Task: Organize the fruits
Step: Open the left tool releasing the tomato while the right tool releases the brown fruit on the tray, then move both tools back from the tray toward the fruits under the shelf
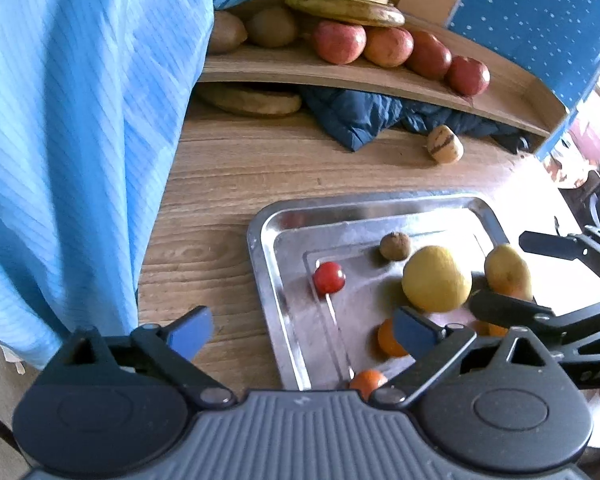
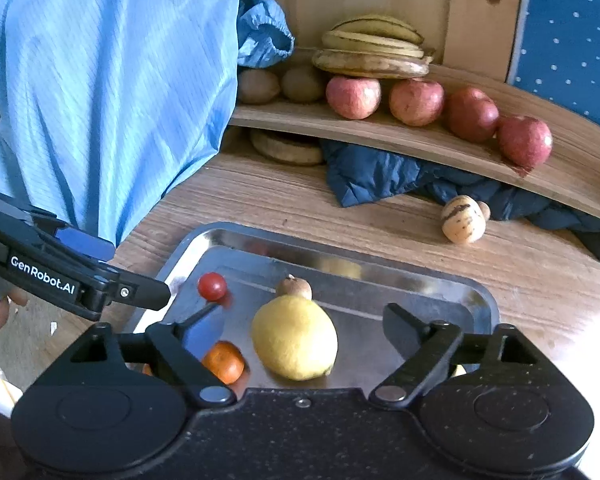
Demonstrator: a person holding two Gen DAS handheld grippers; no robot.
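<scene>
Both claws were spread wide with nothing in them. The left claw (image 1: pixel 302 330) hung over the lower left corner of the metal tray (image 1: pixel 260 248), one blue pad over bare worktop (image 1: pixel 228 168), the other over the tray's fruit. The right claw (image 2: pixel 304 330) sat low in its own view with the big lemon (image 2: pixel 294 338) lying in the gap between its fingers, pads clear of it on both sides, so released, not gripping.

Fruit in the tray: besides that lemon, in the left wrist view a second yellow fruit (image 1: pixel 507 268) sat to its right, partly behind the other claw's finger. A cherry tomato (image 1: pixel 329 278) was off to the left, a small brown fruit (image 1: pixel 395 245) just above the lemon, and a couple of small oranges (image 1: pixel 390 340) down near the bottom edge, half hidden by the claw.

Further out on the worktop, a striped pale fruit (image 2: pixel 463 220) lay alone right of center, next to a crumpled dark blue cloth (image 2: pixel 376 178) stuffed under the curved wooden shelf (image 2: pixel 400 136). On the shelf, a row of four red apples (image 2: pixel 416 102), two brownish kiwi-looking fruits (image 2: pixel 302 84) to their left, and bananas (image 2: pixel 374 50) stacked above. A person's light blue coat (image 2: pixel 108 80) filled the upper left of both views.
</scene>
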